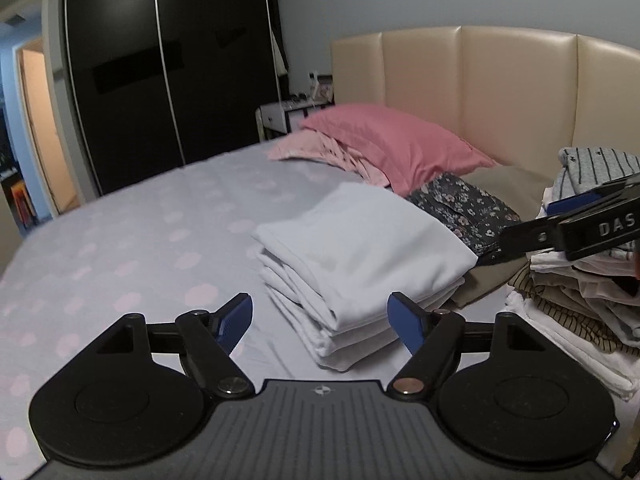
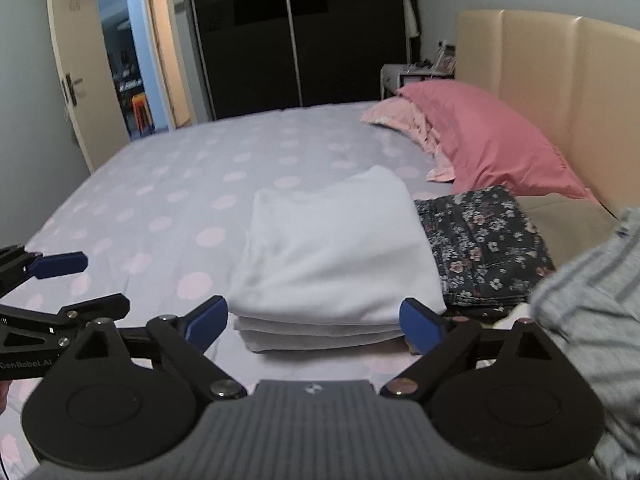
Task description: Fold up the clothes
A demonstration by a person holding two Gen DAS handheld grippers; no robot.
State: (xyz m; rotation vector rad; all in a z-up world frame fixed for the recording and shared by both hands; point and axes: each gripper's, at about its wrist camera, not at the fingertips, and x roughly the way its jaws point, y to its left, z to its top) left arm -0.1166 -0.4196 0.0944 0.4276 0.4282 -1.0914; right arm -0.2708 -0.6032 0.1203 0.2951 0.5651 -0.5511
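Observation:
A stack of folded white cloth (image 1: 360,256) (image 2: 336,256) lies on the bed in front of both grippers. My left gripper (image 1: 320,324) is open, its blue pads wide apart just before the stack's near corner, holding nothing. My right gripper (image 2: 316,324) is open too, its pads flanking the stack's near edge without gripping it. The left gripper's fingers (image 2: 60,264) show at the left edge of the right wrist view. The right gripper's body (image 1: 580,224) crosses the right side of the left wrist view.
A dark floral garment (image 2: 480,248) and a beige one (image 2: 568,224) lie right of the stack. A pile of unfolded clothes (image 1: 580,300) rises at the right, with a striped grey piece (image 2: 592,320). Pink pillows (image 2: 480,136) rest against the headboard (image 1: 500,92). The dotted sheet (image 2: 168,200) spreads left.

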